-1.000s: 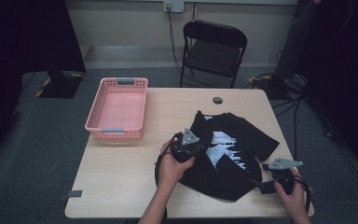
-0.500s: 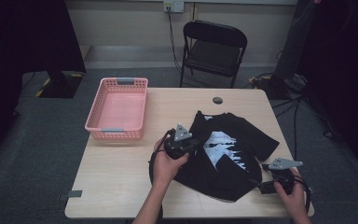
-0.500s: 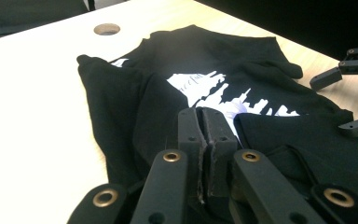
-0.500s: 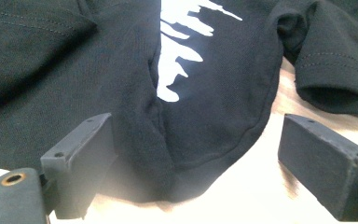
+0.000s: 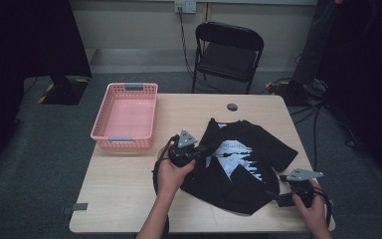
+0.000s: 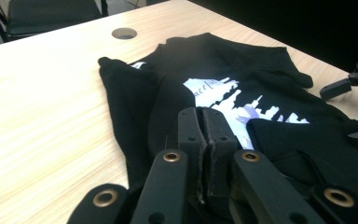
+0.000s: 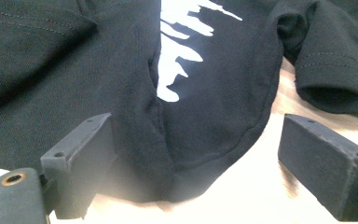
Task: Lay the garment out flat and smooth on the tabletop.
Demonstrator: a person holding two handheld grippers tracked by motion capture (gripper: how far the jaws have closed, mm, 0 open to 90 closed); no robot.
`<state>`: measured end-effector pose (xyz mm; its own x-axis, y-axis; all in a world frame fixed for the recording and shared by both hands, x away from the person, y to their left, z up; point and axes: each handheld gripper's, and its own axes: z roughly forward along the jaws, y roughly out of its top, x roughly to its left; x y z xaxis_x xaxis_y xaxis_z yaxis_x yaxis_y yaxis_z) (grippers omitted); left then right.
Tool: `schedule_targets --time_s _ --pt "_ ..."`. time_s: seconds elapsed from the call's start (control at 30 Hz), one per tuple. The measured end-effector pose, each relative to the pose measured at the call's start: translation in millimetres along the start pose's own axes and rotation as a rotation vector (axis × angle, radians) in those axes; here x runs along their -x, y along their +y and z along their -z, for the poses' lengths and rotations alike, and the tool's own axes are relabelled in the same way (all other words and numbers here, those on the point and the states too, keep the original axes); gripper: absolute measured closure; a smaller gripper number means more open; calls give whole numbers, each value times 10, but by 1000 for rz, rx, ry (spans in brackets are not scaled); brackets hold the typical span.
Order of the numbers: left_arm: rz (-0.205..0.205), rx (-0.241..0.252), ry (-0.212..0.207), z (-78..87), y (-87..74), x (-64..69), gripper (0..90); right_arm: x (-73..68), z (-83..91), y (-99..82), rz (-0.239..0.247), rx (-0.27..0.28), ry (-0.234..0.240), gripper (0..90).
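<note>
High view: one T-shirt, one basket, two tools.

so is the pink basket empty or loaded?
Empty. The high view shows the pink basket with a bare floor inside; the black t-shirt lies crumpled on the table, outside it.

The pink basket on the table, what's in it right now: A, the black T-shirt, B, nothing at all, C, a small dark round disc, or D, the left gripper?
B: in the high view the pink basket shows only its bare pink bottom, while the black T-shirt lies spread on the table to its right, apart from it.
</note>
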<state>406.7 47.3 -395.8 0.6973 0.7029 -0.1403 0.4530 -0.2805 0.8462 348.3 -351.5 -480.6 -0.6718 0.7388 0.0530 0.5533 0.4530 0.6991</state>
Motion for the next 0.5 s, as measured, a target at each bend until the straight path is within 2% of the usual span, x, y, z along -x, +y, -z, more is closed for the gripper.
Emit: schedule_targets --time_s 0.27,0.5 --pt "28 16 24 70 -21 -87 874 0 0 0 0 0 0 104" --pt "32 15 48 132 -54 -165 874 1 0 0 1 0 0 104"
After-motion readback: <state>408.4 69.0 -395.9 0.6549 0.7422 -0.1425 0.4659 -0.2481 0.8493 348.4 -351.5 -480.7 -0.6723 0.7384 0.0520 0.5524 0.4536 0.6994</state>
